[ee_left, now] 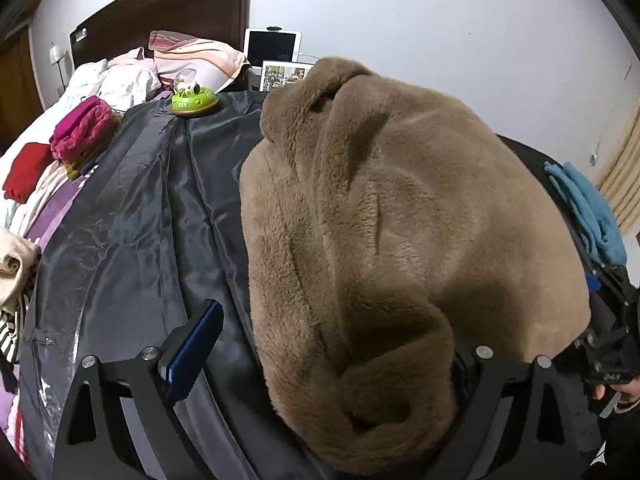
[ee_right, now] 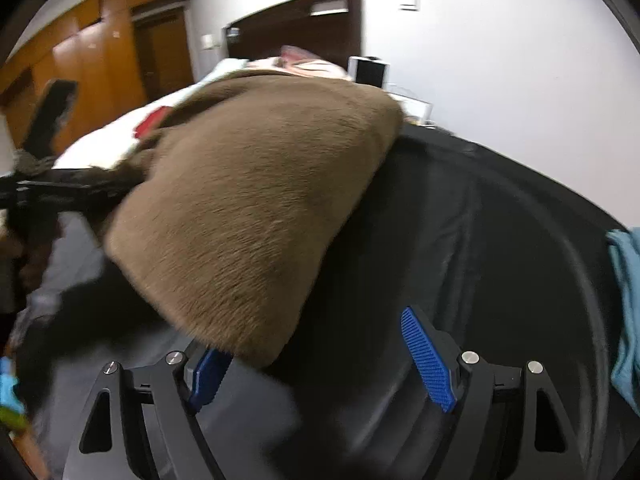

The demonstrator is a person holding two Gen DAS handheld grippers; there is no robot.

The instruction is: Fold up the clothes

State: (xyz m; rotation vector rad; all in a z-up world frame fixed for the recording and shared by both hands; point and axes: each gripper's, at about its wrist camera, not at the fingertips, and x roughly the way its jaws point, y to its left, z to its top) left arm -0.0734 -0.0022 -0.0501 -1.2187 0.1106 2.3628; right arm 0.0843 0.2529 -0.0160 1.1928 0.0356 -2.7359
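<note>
Item one, largest: the dark sheet (ee_left: 160,216), glossy and creased, spread over the bed and serving as my work surface.

Item two: the brown fleece garment (ee_left: 400,240), thick, plush, bunched into a rounded heap with deep folds and a rolled edge nearest me. It lies on the dark sheet, filling most of my left view; in my right view it (ee_right: 248,208) sits up and to the left, blurred.

Item three: my left gripper (ee_left: 324,364), jaws spread wide. The left blue pad (ee_left: 192,352) stands clear of the fleece; the right finger is hidden under the rolled edge, so I cannot tell whether it touches. Nothing is clamped.

Item four: my right gripper (ee_right: 320,364), jaws released and wide. The fleece edge overhangs my left pad (ee_right: 208,376); the ridged right pad (ee_right: 428,360) is over bare sheet.

Item five: the blue cloth (ee_left: 588,212), lying at the sheet's right edge.

Item six: the folded pink and red clothes (ee_left: 80,128), stacked on the bedding to the left.

Item seven: the green toy (ee_left: 194,100), at the sheet's far end.

No containers found.
</note>
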